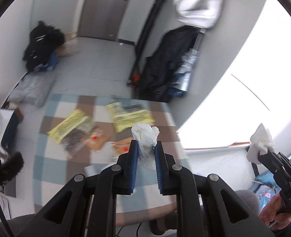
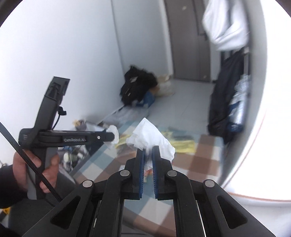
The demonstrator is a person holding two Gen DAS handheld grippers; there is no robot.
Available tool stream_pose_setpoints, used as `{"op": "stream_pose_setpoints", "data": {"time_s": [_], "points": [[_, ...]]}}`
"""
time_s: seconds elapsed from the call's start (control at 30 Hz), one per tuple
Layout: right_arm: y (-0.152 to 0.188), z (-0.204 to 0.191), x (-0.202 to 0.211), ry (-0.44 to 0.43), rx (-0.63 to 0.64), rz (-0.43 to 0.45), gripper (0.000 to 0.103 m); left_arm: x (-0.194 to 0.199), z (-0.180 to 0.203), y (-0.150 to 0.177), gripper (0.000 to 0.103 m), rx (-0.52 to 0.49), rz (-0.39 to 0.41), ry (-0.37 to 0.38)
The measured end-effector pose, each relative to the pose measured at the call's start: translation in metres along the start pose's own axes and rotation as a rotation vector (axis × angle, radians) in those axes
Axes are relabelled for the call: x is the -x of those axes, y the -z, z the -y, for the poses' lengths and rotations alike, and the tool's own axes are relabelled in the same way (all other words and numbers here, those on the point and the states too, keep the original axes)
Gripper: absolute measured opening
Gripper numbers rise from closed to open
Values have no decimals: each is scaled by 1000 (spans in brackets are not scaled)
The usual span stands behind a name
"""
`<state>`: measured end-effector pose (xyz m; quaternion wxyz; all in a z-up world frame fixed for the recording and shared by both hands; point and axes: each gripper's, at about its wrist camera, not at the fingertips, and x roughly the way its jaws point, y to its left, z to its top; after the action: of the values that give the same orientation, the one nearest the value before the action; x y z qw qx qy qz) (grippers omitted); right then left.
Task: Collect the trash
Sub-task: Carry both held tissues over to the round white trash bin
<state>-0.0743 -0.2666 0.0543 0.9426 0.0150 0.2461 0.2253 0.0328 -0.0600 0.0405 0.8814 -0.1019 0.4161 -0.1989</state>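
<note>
Crumpled white tissue (image 1: 145, 136) sits pinched in the left gripper (image 1: 146, 146), centre of the left wrist view, above the checked mat (image 1: 66, 169). A second white tissue (image 2: 151, 138) is clamped in the right gripper (image 2: 148, 151), jaws nearly together. Each hand's tongs show in the other's view, at the frame edge. On the mat beyond: two yellow wrappers (image 1: 129, 116), orange packets (image 1: 98, 140). Farther off, a black bag (image 1: 40, 45) by the wall, a grey door (image 1: 106, 9), dark clothing (image 1: 165, 65) hanging at right.
</note>
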Motion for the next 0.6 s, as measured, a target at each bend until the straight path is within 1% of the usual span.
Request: {"op": "stream_pose_setpoints", "data": {"time_s": [0.03,0.07,0.17,0.3,0.37,0.4,0.47,0.57,0.6], "points": [[2,7,16,24,-14,18,7,-2,9,-1,13,-13,-3,13],[5,14,28,53,-28,32,7,-4,27,-1,13,-39,-9,38],[14,42,62,134,-95,60,7,-14,69,-1,13,-117,-17,84],[40,87,97,237,-221,93,7,-40,124,5,13,-218,-64,153],[55,108,105,290,-275,82,7,-54,145,8,13,-256,-97,178],[63,121,109,306,-307,74,7,-65,157,10,13,-280,-122,197],[83,144,112,337,-380,55,7,-80,171,16,13,-320,-165,215],[108,175,111,371,-464,25,7,-105,193,25,13,-372,-215,241],[116,185,110,374,-492,16,7,-117,202,29,13,-395,-243,255]]}}
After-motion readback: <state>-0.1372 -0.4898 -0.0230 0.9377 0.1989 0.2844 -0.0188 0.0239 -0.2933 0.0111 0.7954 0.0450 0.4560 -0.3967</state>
